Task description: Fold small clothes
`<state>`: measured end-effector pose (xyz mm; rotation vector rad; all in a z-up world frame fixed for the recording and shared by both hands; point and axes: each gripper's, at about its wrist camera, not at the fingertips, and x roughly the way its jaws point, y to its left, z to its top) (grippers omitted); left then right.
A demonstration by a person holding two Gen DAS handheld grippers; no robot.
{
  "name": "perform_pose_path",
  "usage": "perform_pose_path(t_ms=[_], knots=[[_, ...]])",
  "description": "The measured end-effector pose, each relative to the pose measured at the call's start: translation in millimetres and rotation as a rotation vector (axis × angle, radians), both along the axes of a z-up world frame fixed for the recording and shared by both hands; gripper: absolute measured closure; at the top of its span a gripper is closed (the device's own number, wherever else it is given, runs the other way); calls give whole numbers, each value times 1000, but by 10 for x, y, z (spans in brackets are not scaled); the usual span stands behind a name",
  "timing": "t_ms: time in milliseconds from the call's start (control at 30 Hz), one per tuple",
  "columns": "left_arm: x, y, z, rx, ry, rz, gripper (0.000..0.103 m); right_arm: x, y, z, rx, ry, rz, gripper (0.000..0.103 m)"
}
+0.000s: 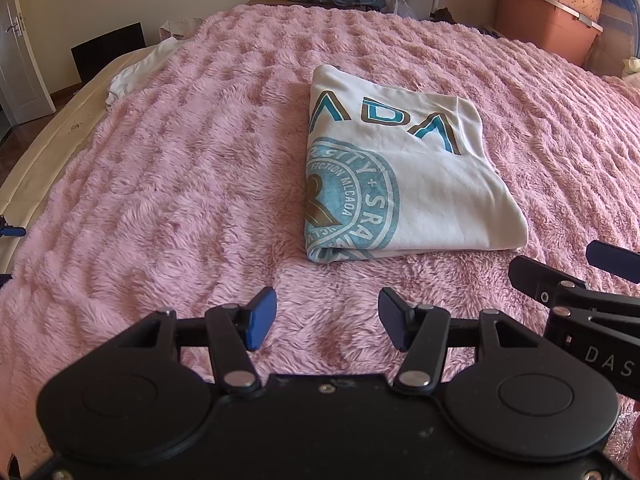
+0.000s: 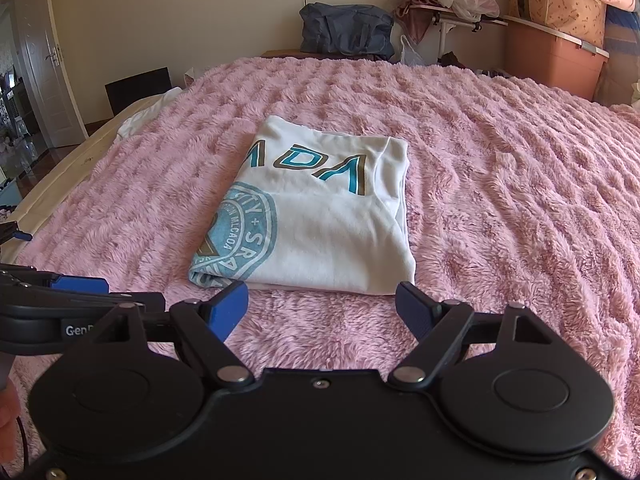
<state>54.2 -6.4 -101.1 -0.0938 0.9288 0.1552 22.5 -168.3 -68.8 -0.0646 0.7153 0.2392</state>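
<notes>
Shirt: a white T-shirt (image 1: pixel 404 168) with teal lettering and a round teal print lies folded into a compact packet on the pink fluffy blanket (image 1: pixel 180 184) of the bed, near its middle.
Left gripper (image 1: pixel 327 318): jaws wide open, holding nothing; it hovers over the blanket just short of the packet's near edge.
Right gripper (image 2: pixel 322 312): jaws wide open, empty; its tips are close to the near edge of the shirt, whether touching cannot be told.
Stage (judged): the fold looks finished or nearly so; no cloth is held.
Long axis: the packet runs lengthwise away from the cameras, near edge toward the grippers, far edge toward the wall.
Facing: printed side up; the lettering reads upside down from here, so its top points toward the grippers.
Risk 1: a pinch at the near edge could take only the top layer, and the packet would fall open.
Risk 2: the deep pile may drag the underside during a slide and skew the layers.
Background: a white cloth (image 1: pixel 136 68) lies at the blanket's far left edge, well apart.
</notes>
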Motion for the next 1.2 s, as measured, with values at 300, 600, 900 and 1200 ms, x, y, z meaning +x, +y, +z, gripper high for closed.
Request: perform_pose_path(t_ms=[300,600,900,1200], knots=[[10,10,-19,-9,10,-1,43,9,-2,-13,-1,1,1,21],[29,17,-33,-20,13,-7,43,19,-4,-32,-5,6,0,20],[37,8,-34,-18,13,-13,43,25,-1,-23,-6,5,3,20],[38,10,-23,-13,9,-1,42,25,4,-21,-6,7,2,20]])
